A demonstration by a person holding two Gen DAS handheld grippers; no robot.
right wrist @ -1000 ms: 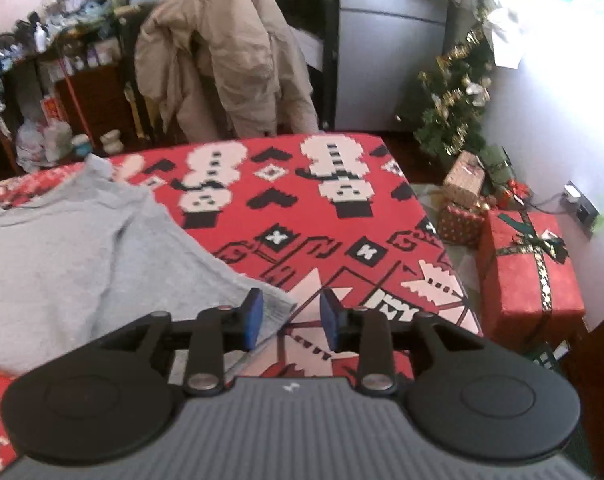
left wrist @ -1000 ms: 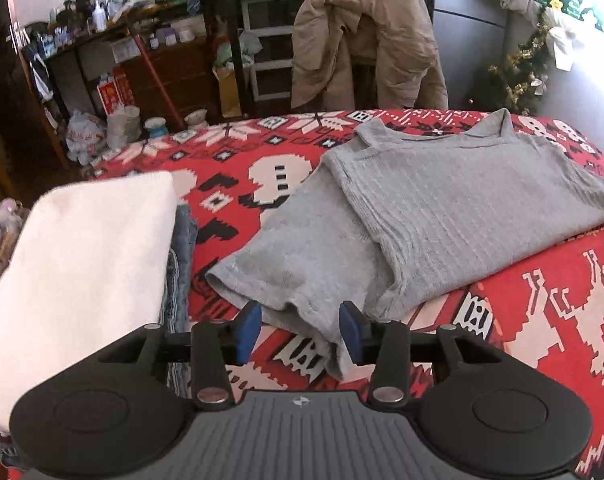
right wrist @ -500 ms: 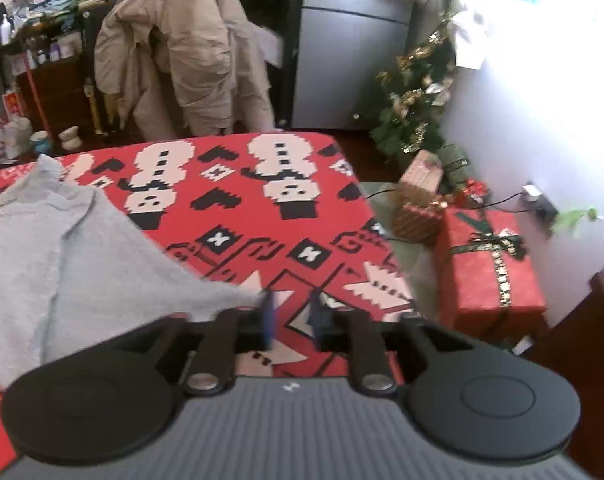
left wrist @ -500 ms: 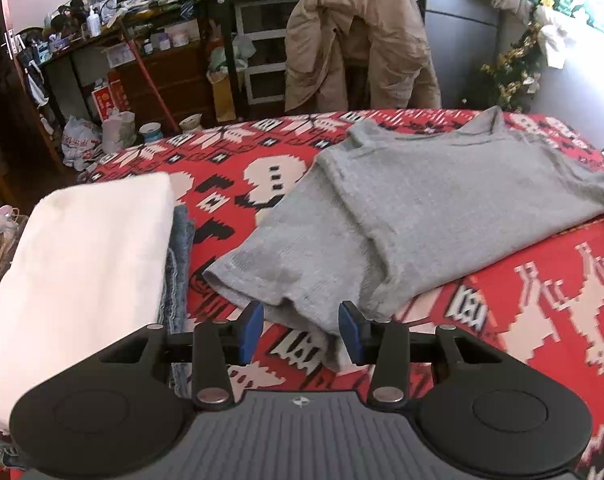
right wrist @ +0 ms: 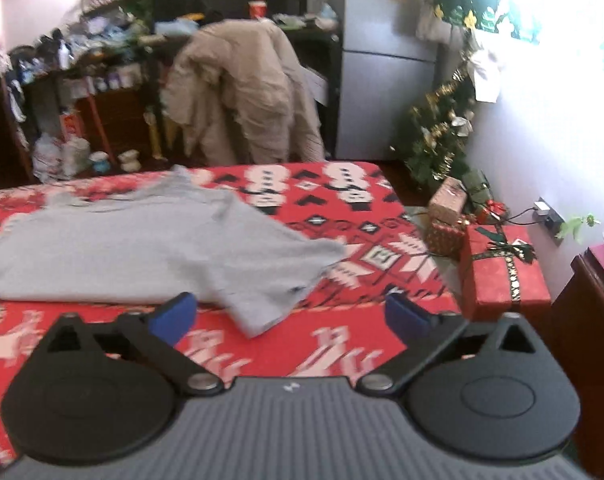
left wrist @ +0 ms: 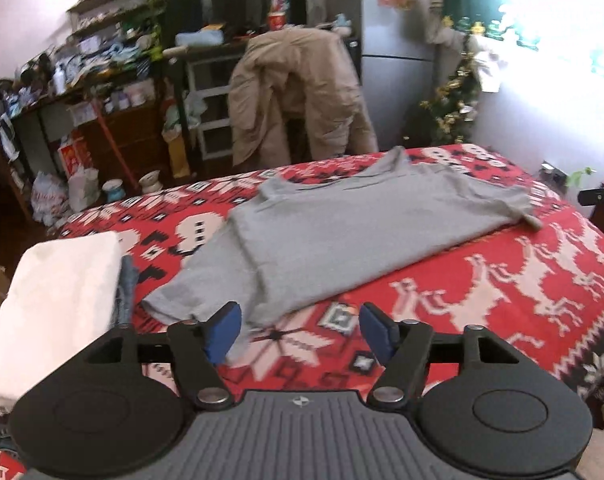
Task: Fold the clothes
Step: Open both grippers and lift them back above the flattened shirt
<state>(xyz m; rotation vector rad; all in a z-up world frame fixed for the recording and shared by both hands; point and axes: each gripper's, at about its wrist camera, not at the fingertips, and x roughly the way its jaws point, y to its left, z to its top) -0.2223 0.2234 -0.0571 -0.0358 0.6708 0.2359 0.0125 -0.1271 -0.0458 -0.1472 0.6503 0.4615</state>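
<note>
Your left gripper point(left wrist: 300, 330) and right gripper point(right wrist: 288, 318), jaws just opened wide, hold nothing; the grey shirt point(left wrist: 341, 236) looks light and limp, so pinch its sleeve hems.

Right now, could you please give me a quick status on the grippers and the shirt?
Left gripper and right gripper open, jaws just widened, nothing held. Grey shirt flat on red blanket. White towel beside it, apart.

Grey shirt point(right wrist: 142, 248): left part cut off at right wrist view's left edge | white folded stack point(left wrist: 50, 304): lower end hidden behind left gripper point(left wrist: 300, 332) body, lower left | shelf clutter point(left wrist: 102, 60), upper left: blurred, items unreadable
</note>
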